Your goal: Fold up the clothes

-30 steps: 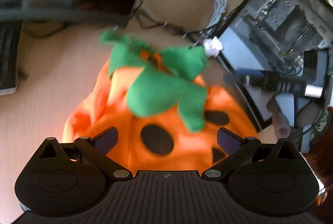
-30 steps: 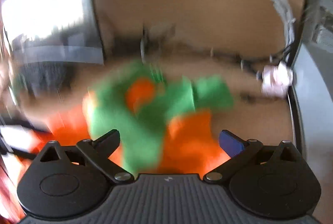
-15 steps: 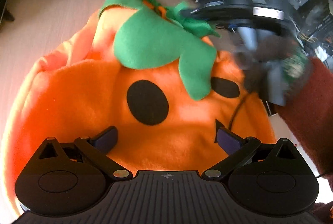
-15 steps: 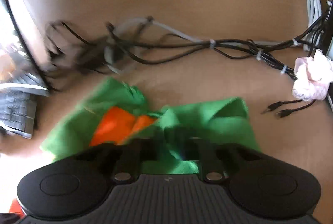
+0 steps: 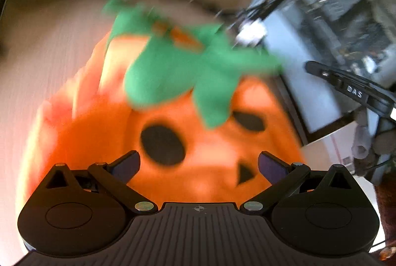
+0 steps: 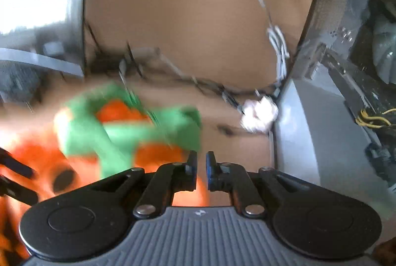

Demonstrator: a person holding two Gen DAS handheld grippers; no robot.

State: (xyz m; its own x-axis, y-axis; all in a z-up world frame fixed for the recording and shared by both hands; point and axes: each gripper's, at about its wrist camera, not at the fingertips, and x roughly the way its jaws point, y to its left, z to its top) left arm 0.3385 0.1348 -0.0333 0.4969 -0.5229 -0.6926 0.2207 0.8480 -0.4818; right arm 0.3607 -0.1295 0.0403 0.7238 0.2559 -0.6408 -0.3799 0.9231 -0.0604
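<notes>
We see the orange pumpkin costume (image 5: 104, 137) lying on the desk (image 5: 49, 48), soft, light fleece we judge best pinched at its green collar (image 5: 173, 68), while our left claw (image 5: 198, 164) gapes released and our right claw (image 6: 201, 168), nearly clenched, is opening on nothing.

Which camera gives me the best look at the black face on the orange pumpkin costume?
The left wrist view. There the pumpkin costume fills the middle, showing both black eyes and the small triangular nose, though blurred. The right wrist view catches only one eye at its lower left, beside the green collar.
</notes>
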